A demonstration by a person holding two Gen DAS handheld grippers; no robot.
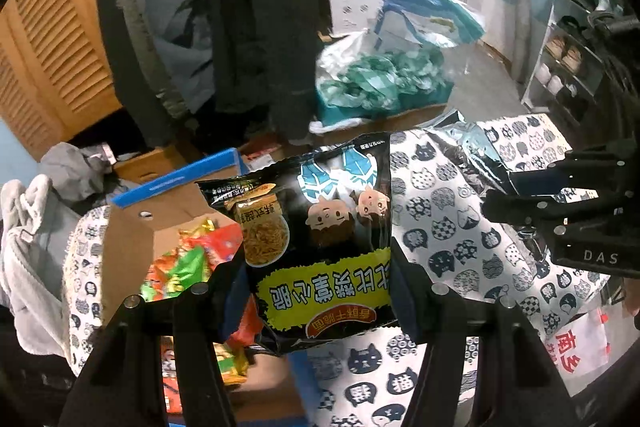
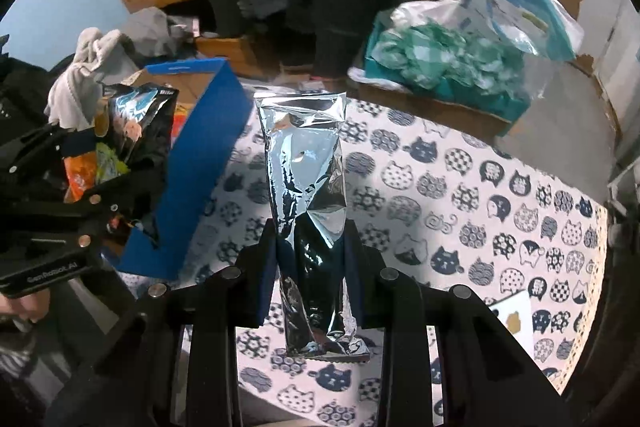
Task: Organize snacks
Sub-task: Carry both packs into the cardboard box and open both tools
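My left gripper (image 1: 316, 291) is shut on a black noodle-snack packet (image 1: 316, 227) with yellow lettering, held above the edge of a blue cardboard box (image 1: 176, 183) that holds several colourful snack packs (image 1: 188, 259). My right gripper (image 2: 314, 259) is shut on a silver foil packet (image 2: 308, 195), held upright above the cat-print cloth (image 2: 480, 195). The right gripper shows at the right of the left wrist view (image 1: 560, 207). The left gripper with its black packet (image 2: 140, 131) shows at the left of the right wrist view, over the blue box (image 2: 200, 155).
A cardboard tray with green-white wrapped items (image 2: 436, 67) and a blue plastic bag (image 2: 516, 11) stand behind the cloth. Clothes hang at the back and grey garments (image 2: 88, 75) lie left. A shoe rack (image 1: 572, 55) stands right. A white card (image 2: 516, 315) lies on the cloth.
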